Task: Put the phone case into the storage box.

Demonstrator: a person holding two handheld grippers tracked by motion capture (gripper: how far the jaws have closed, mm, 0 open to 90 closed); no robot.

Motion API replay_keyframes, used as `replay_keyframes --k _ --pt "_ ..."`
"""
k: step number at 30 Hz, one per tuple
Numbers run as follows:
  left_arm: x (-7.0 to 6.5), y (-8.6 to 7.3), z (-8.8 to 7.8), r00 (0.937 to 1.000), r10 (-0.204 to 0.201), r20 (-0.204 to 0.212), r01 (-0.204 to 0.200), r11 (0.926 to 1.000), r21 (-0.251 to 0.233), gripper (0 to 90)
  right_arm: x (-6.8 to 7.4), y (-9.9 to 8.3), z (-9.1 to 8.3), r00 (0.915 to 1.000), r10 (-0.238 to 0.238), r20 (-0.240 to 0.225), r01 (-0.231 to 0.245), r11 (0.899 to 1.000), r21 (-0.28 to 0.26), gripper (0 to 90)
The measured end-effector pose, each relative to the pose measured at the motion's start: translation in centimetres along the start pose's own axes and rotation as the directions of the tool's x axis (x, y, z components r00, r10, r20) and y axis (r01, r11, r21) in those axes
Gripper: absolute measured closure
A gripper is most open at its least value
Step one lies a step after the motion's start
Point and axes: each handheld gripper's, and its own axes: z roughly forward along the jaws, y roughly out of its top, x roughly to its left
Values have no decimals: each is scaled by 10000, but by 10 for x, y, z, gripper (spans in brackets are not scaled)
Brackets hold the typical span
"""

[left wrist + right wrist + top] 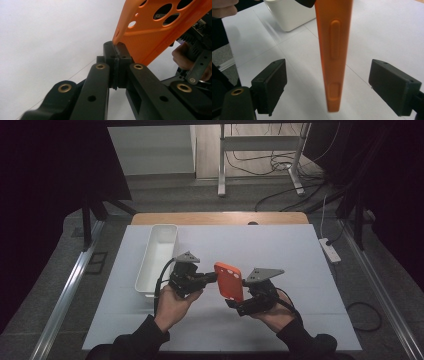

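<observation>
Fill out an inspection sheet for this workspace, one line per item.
Surface: white table cover, flat, bare around the work.
Job's things: orange phone case, held off the surface between both hands.
Clutter: white bin at the left, nothing seen inside.
Grippers: left hand-held gripper shut on the case's edge; right hand-held gripper open, pads clear of the case on both sides.
Cables: black cable trailing from the left hand-held gripper; cables on the floor beyond.
Surroundings: power strip right of the table; metal frame legs behind.
</observation>
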Motion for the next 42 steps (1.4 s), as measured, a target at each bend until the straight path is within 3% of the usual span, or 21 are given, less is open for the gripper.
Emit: replay_keyframes --k 12,24,42 --pt "6 0 -5 9999 70 -126 -71 10000 -36 896 -6 -3 -8 9997 237 65 -237 9997 -50 99" --pt "16 0 -11 9994 -121 -315 119 9999 -84 895 -9 -6 -15 9992 396 21 -396 9992 8 90" --pt "32 1 -17 9983 -306 -495 308 9995 34 895 -11 -19 -32 9990 349 295 -353 9993 121 11"
